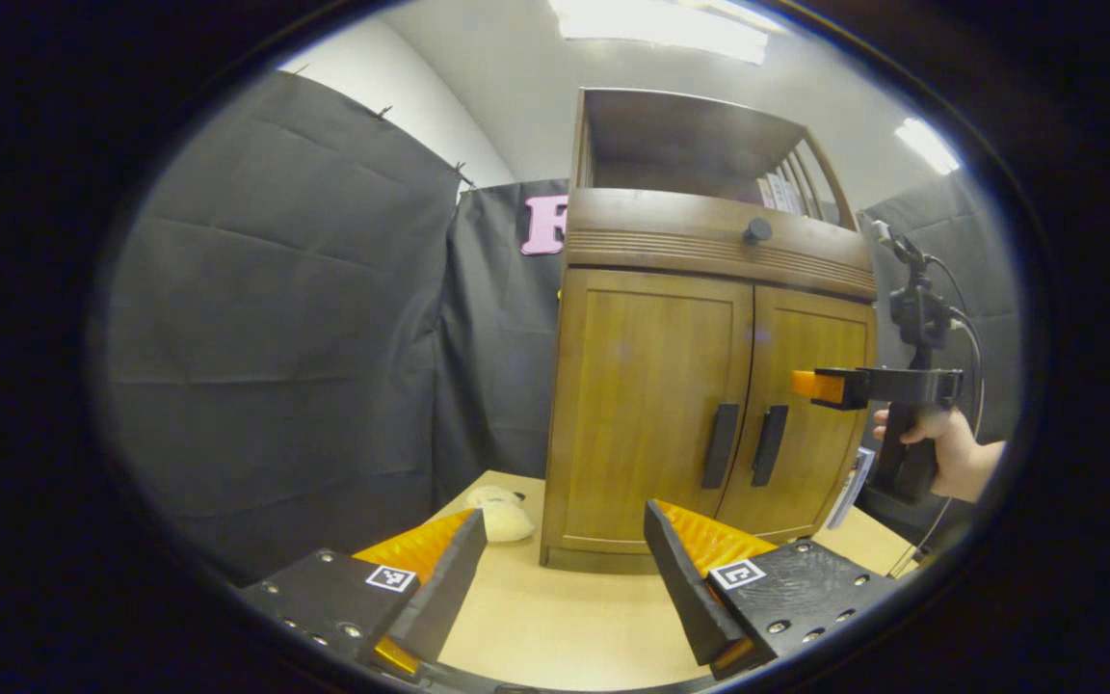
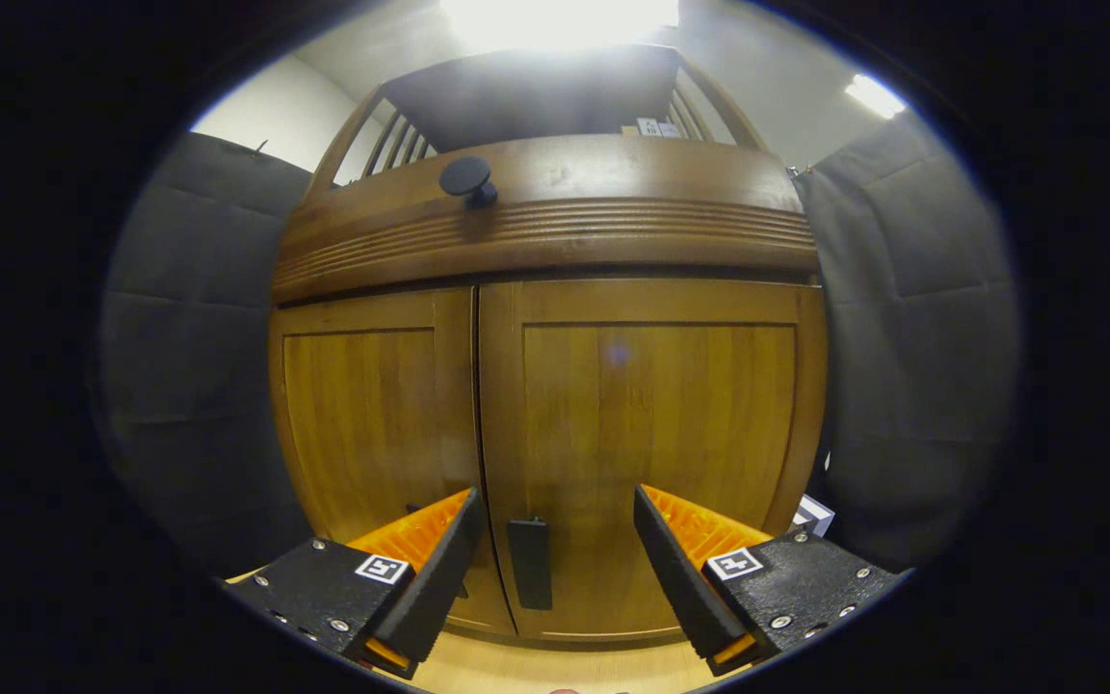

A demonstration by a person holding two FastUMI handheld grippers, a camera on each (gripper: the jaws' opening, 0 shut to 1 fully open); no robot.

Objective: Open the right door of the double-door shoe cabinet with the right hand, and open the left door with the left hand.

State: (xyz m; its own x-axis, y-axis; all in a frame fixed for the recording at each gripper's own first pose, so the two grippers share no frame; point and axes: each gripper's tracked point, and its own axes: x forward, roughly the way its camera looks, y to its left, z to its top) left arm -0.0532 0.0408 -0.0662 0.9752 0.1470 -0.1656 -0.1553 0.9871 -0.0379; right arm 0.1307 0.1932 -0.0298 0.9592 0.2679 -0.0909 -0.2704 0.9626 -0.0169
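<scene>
A wooden shoe cabinet [image 1: 709,289] stands on a light table, both doors closed. In the left gripper view its left door [image 1: 647,405] carries a dark vertical handle [image 1: 720,445], and the right door [image 1: 810,414] has its own handle [image 1: 769,445]. My left gripper [image 1: 565,569] is open, well back from the cabinet. The right gripper [image 1: 820,386], held by a hand [image 1: 950,448], points at the right door. In the right gripper view my right gripper [image 2: 555,545] is open, close to the right door [image 2: 651,453], with the right handle [image 2: 529,564] between its fingers and not touched.
A drawer front with a round knob [image 1: 757,230] and an open shelf top the doors. A pale soft object [image 1: 502,514] lies on the table [image 1: 555,617] left of the cabinet. Black cloth walls surround the booth.
</scene>
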